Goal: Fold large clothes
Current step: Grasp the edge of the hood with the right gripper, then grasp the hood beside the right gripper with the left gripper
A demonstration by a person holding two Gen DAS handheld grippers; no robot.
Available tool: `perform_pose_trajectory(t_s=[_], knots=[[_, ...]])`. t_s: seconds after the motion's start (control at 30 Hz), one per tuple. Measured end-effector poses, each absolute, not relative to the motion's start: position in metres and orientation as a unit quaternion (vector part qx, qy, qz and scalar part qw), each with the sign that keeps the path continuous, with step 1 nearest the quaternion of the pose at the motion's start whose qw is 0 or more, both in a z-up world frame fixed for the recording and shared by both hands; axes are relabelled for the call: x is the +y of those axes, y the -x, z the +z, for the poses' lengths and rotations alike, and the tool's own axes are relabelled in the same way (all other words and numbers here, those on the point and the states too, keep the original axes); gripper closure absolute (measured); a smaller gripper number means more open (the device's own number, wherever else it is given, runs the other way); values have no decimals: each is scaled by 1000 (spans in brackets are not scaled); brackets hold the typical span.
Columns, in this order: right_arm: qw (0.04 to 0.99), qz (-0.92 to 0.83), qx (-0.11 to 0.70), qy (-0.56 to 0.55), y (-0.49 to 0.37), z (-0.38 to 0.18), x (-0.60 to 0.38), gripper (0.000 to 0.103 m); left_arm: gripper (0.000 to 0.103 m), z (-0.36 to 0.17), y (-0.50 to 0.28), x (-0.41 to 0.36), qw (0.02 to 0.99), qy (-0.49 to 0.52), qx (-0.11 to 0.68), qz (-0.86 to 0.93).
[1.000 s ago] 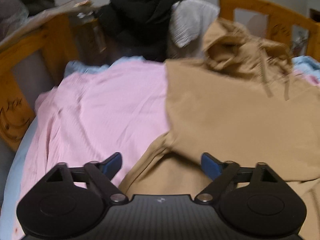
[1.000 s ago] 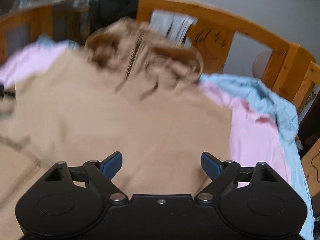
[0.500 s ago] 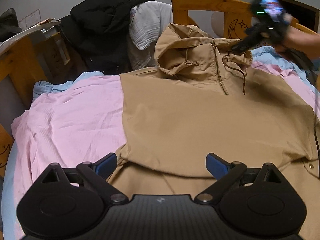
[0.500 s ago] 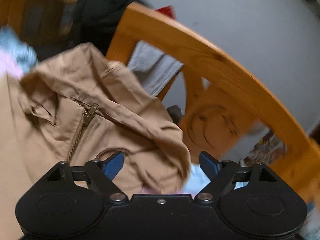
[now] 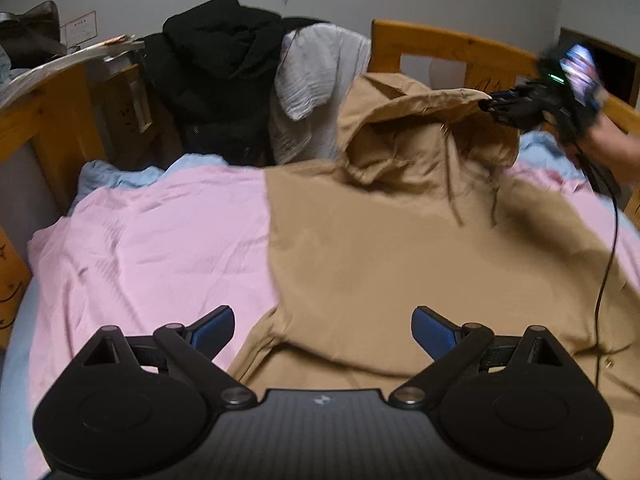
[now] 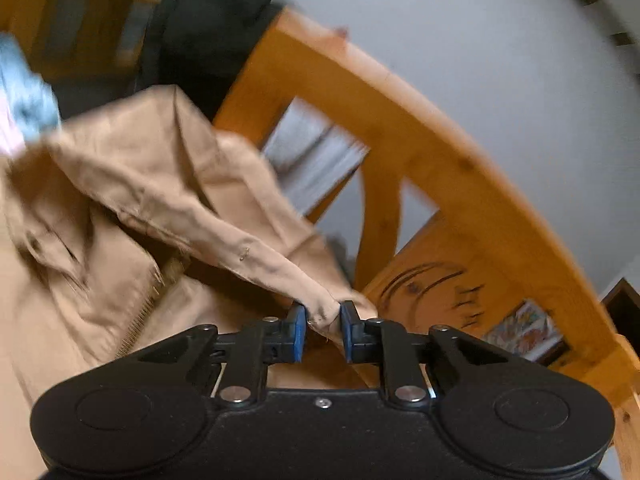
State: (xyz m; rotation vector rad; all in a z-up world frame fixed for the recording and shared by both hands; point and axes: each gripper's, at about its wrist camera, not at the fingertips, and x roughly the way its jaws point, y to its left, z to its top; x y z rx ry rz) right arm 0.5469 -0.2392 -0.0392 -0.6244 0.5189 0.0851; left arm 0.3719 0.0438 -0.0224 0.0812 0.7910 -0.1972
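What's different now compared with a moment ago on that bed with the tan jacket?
The right gripper, open half a second ago, has shut on the edge of the tan jacket's hood and lifted it off the bed toward the right. The left gripper stays open above the jacket's lower part, and the pink sheet lies as before.

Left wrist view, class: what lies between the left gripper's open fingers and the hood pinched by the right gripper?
The tan jacket's flat body; the left gripper hovers open above its fold, the right gripper holds the hood.
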Motion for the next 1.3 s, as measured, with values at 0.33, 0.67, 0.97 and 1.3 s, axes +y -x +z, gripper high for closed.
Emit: perform_pose_trajectory(t_s=[0.33, 0.67, 0.97, 1.3], knots=[[933, 106, 130, 319, -382, -40, -248, 84, 6, 19, -420, 13, 934, 70, 326, -129], [915, 134, 120, 362, -333, -76, -247, 84, 6, -1, -500, -9, 853, 319, 386, -151], [899, 169, 105, 390, -309, -79, -253, 84, 22, -31, -525, -18, 804, 425, 388, -150], [853, 209, 149, 454, -290, -94, -243, 82, 91, -15, -518, -32, 814, 377, 427, -116]])
